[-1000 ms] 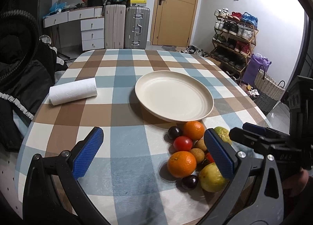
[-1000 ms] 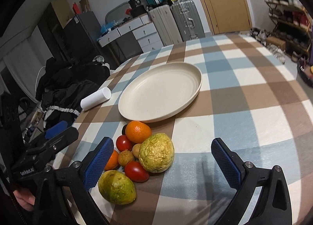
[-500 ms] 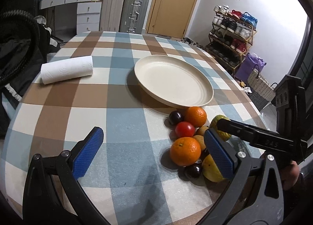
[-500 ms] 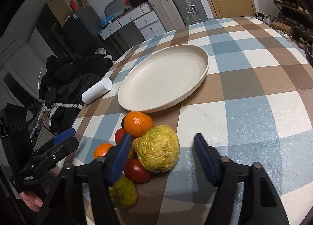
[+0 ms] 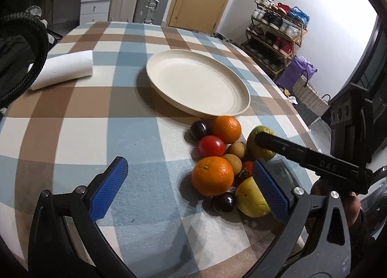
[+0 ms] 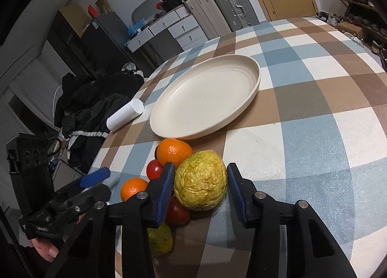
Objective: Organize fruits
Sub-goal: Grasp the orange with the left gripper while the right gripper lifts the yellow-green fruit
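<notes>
Checked cloth covers the bench (image 5: pixel 79 133), and nothing on it has been sorted yet. Going left to right in your left wrist view: the paper roll (image 5: pixel 64 70) lies at the left edge, your left claw (image 5: pixel 191 188) hangs wide with nothing between its blue pads at the bottom, the cream plate (image 5: pixel 239 102) sits bare in the middle, and the fruit is heaped just below and right of it — a dark plum (image 5: pixel 199 130), a tomato (image 5: pixel 212 146), two oranges, one against the plate's rim (image 5: pixel 226 129) and one nearer you (image 5: pixel 212 176), small brown fruits, a second plum and a yellow fruit (image 5: pixel 251 201).

In your right wrist view, at lower centre, your right claw (image 6: pixel 200 187) has narrowed around the knobbly yellow-green fruit (image 6: pixel 200 185), a pad close on either flank; whether both pads already touch I cannot tell. That fruit rests in the pile, not lifted.

So the count on the plate is zero — every piece remains to be moved, and I judge this one the first.
</notes>
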{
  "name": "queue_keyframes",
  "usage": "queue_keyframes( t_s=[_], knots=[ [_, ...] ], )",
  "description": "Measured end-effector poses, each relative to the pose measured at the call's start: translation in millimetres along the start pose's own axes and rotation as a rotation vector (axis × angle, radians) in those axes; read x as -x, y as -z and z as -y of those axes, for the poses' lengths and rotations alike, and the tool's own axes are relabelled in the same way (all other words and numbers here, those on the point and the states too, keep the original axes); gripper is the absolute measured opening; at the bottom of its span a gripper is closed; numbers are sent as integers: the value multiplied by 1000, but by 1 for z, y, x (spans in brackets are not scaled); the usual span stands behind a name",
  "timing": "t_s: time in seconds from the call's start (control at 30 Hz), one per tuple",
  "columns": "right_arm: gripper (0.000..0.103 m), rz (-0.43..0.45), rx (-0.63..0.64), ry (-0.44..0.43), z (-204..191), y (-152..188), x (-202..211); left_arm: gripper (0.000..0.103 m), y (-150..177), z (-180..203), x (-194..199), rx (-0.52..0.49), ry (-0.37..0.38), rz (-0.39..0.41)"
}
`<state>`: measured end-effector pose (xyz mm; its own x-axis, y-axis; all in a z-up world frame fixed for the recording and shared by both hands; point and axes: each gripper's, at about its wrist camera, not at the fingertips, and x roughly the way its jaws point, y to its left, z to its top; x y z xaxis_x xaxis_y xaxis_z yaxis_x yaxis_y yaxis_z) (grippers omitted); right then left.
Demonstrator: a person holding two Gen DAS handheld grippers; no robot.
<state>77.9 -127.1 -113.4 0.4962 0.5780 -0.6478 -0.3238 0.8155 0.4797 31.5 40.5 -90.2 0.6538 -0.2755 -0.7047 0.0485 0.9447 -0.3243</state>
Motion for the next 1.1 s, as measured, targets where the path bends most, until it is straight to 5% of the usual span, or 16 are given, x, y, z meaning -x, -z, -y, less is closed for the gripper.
queue_keyframes(
  t_s=[0.43, 0.53, 0.67, 1.1],
  knots=[
    [45, 28, -7, -11, 4, -1, 8, 65, -6, -4, -31, 11, 145, -103],
    [45, 27, -5, -14, 4, -1, 7, 64, -7, -6, -40, 31, 169, -136],
    [45, 36, 7, -21, 2, -2, 9, 40, -5, -6, -48, 38, 209, -161],
    [45, 56, 35, -70, -3, -13, 13, 38, -24, -17, -46, 60, 243, -122]
  ],
)
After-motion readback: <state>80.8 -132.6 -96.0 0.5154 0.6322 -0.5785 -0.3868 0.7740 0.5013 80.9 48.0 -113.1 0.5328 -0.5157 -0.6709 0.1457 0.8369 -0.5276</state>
